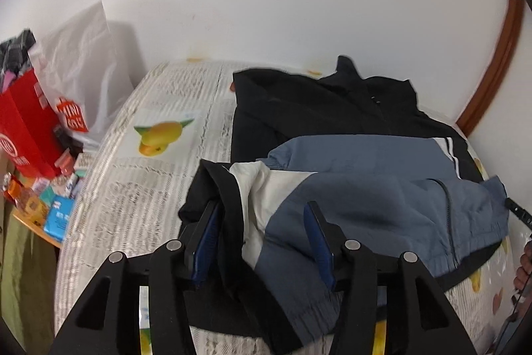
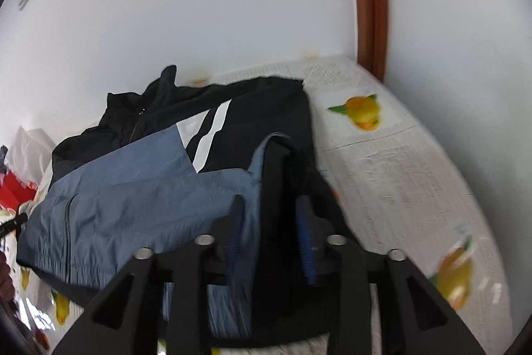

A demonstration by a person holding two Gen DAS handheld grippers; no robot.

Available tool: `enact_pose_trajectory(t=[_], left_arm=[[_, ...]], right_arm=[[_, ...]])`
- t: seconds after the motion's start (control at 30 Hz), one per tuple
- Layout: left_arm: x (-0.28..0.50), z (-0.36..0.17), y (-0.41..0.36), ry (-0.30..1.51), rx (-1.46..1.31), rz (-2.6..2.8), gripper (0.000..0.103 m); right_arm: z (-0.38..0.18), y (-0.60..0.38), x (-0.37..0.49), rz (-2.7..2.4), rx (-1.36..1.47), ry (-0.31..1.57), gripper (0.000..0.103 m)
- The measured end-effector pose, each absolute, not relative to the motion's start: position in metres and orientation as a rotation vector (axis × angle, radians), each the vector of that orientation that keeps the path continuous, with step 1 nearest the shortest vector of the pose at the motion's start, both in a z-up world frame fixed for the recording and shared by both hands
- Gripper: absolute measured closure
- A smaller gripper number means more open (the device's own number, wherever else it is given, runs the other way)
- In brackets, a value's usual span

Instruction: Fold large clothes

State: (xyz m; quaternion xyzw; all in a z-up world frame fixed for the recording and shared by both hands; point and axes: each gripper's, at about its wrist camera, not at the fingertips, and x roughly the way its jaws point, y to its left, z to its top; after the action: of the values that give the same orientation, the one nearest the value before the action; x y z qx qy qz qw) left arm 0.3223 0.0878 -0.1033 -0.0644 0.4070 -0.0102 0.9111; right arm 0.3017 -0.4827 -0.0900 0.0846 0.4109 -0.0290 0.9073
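Left wrist view has the jacket (image 1: 349,162) lying on the table (image 1: 139,188), which has a fruit-print cover, pushed up toward the wall, and it looks roughly halfway folded to me. The blue bottom half is already flipped up over the black chest, and a sleeve lies across the middle, so the big fold seems done. The left gripper (image 1: 264,242) sits with its jaws partly apart, blue and white cloth bunched loosely between the pads, not pinched as far as I can see. Over on the right wrist view the right gripper (image 2: 272,238) is much the same, jaws a bit apart with a black and blue edge of the jacket (image 2: 159,182) running up between them, slack rather than clamped. So both look like they're letting go of the hem they brought over. What's left, I reckon: the near edge is lumpy and the white lining pokes out on the left side, so it wants smoothing, and probably another fold to get it compact. Red bag (image 1: 23,125) and clutter off to the side aren't in the way.
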Motion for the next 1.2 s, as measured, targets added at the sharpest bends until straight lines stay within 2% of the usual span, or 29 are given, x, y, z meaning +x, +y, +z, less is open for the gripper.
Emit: enact_pose_trajectory(t=[0.17, 0.33, 0.6, 0.9, 0.97, 1.0, 1.03, 1.07, 1.1, 1.17, 1.2], left_arm=[[0.299, -0.091, 0.101, 0.806, -0.141, -0.023, 0.047], [0.279, -0.1, 0.121, 0.822, -0.156, 0.013, 0.042], [0.272, -0.135, 0.138, 0.924, -0.193, 0.013, 0.042], [0.287, -0.159, 0.13, 0.956, -0.233, -0.016, 0.044], [0.287, -0.16, 0.126, 0.957, -0.234, -0.021, 0.058], [0.286, -0.16, 0.125, 0.957, -0.231, -0.018, 0.061], [0.285, -0.159, 0.123, 0.955, -0.222, -0.002, 0.067], [0.284, -0.159, 0.123, 0.953, -0.215, 0.006, 0.077], [0.284, -0.158, 0.122, 0.951, -0.207, 0.015, 0.08], [0.281, -0.156, 0.123, 0.945, -0.202, 0.018, 0.091], [0.279, -0.155, 0.122, 0.943, -0.197, 0.011, 0.093]], right_arm=[[-0.079, -0.501, 0.273, -0.1, 0.17, 0.849, 0.062], [-0.104, -0.51, 0.261, -0.078, 0.215, 0.934, 0.062], [-0.13, -0.509, 0.266, -0.065, 0.252, 0.979, 0.062], [-0.141, -0.506, 0.284, -0.065, 0.235, 0.996, 0.062], [-0.142, -0.505, 0.287, -0.067, 0.224, 1.0, 0.064], [-0.142, -0.504, 0.287, -0.064, 0.209, 1.001, 0.07], [-0.141, -0.502, 0.288, -0.065, 0.194, 1.002, 0.079], [-0.141, -0.501, 0.288, -0.068, 0.176, 1.001, 0.083], [-0.14, -0.5, 0.287, -0.07, 0.16, 1.001, 0.091], [-0.14, -0.502, 0.286, -0.076, 0.169, 0.994, 0.096], [-0.139, -0.503, 0.285, -0.076, 0.182, 0.993, 0.097]])
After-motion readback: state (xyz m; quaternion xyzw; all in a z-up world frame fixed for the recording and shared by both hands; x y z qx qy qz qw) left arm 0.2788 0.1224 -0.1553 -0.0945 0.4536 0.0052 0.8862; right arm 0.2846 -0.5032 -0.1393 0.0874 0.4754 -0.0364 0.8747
